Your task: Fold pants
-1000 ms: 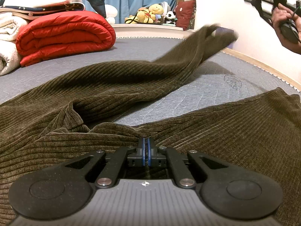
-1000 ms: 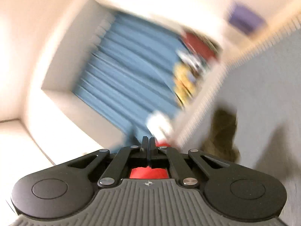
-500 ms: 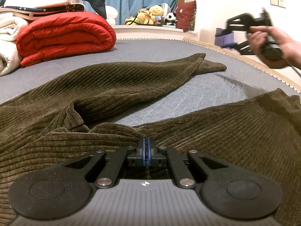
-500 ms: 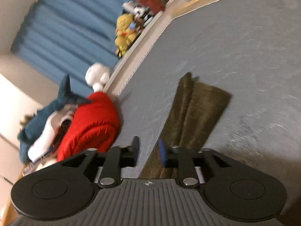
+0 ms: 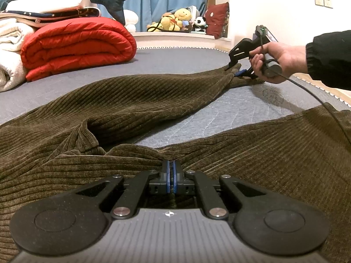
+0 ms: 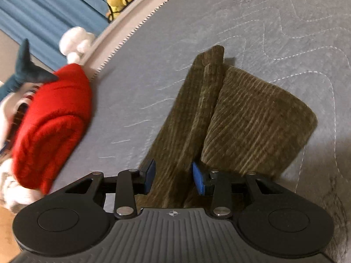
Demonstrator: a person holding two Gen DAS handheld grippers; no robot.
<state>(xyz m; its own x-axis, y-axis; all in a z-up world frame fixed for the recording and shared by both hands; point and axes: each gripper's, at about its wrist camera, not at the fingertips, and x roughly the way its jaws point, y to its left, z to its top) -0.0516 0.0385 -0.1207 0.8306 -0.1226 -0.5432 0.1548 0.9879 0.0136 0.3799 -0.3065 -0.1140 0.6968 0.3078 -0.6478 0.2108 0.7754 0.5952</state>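
**Spanning the bed: pants pinched at one end, straddled at the other**

Hidden and unclear: the fabric caught in the left gripper (image 5: 170,176) is covered by the blue pads, so how much cloth is caught cannot be made out. The near part of the pants (image 5: 136,100) is cut off by the lower frame edges in the left wrist view. In the right wrist view the red quilt (image 6: 52,127) and the plush toys behind it are smeared by blur, and the near stretch of the trouser leg is masked by the gripper body.

Pants: brown corduroy, spread over the grey mattress (image 5: 175,63). One leg is seen running away toward the far right; the other leg is laid off to the right.

Left gripper: pressed together, pinching a ridge of corduroy where the two legs meet.

Right gripper (image 6: 173,175): held in a hand (image 5: 276,59) with a dark sleeve, jaws spread partway, having just been opening. The leg end (image 6: 219,114) is seen lying between and beyond the blue pads; no pressing on the cloth is seen.
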